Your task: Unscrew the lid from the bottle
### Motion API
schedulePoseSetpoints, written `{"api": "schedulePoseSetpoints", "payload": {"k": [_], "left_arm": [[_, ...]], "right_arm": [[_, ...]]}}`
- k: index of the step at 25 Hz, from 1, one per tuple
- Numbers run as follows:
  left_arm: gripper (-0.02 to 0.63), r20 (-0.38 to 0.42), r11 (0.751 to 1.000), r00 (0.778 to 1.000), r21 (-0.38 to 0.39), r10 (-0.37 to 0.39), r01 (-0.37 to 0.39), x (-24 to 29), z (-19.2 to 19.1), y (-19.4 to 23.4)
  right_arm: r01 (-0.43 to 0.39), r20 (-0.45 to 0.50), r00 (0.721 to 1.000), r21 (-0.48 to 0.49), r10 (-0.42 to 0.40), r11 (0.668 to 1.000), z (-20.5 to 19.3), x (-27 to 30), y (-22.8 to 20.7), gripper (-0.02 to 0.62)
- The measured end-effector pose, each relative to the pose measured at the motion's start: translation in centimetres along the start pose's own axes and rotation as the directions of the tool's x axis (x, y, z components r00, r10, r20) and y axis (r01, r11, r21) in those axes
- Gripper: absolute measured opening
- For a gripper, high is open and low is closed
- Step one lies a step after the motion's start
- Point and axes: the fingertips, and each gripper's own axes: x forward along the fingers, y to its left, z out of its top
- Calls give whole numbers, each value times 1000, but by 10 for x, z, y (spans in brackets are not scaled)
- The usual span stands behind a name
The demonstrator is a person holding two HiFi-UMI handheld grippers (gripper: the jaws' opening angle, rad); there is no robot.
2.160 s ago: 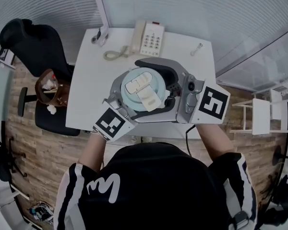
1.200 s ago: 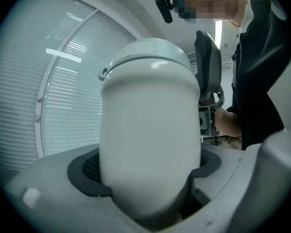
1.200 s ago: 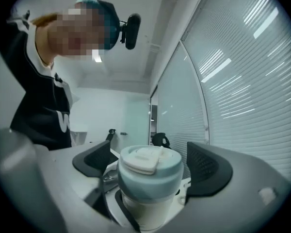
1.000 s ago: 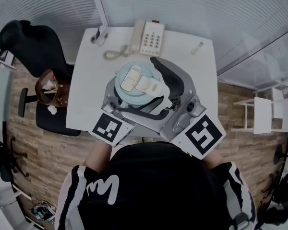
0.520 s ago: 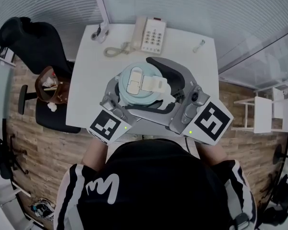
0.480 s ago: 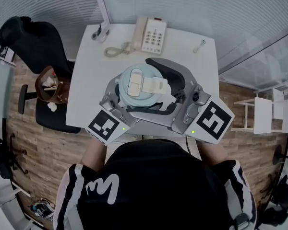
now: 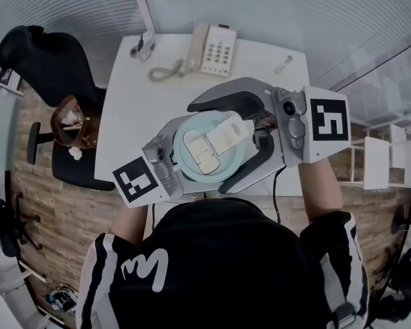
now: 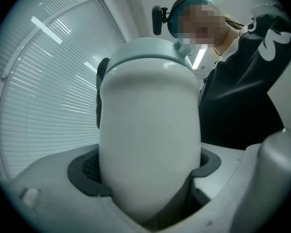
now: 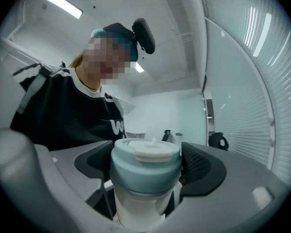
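A white bottle [image 8: 148,115] with a pale blue lid [image 7: 198,157] is held up over the white table [image 7: 123,115]. My left gripper [image 8: 148,178] is shut on the bottle's body, with dark pads [image 8: 87,169] pressed on both sides; in the head view only its marker cube [image 7: 133,181] and body show, at the lower left. My right gripper [image 7: 211,146] comes in from the right, one jaw on each side of the lid. Its pads [image 9: 200,165] hug the lid [image 9: 144,171] after closing a little. The bottle's base is hidden.
A desk phone [image 7: 216,50] with a coiled cord, a small metal piece [image 7: 283,64] and a small object [image 7: 142,46] lie at the table's far side. A black chair [image 7: 48,60] and a brown bin [image 7: 72,125] stand left; a white stool [image 7: 373,163] stands right.
The right gripper has swung anticlockwise around the lid, its cube going from lower right to right. The lid's white strap turned with it. Bottle and left gripper shifted nearer the person.
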Motion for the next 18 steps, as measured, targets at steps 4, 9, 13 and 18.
{"api": "schedulePoseSetpoints", "payload": {"k": [4, 9, 13, 18], "left_arm": [[468, 3, 994, 994, 6, -108, 108, 6, 4, -17], [469, 43, 992, 991, -17, -127, 128, 10, 9, -22], [469, 64, 1000, 998, -23, -6, 8, 0, 13, -1], [468, 68, 974, 971, -6, 227, -227, -21, 9, 41]], "right_arm": [[-218, 18, 976, 3, 218, 976, 3, -4, 16, 440], [-368, 104, 926, 45, 362, 929, 11, -6, 20, 441], [-167, 166, 973, 32, 159, 985, 17, -8, -3, 465], [267, 114, 959, -67, -259, 961, 12, -12, -20, 465]]}}
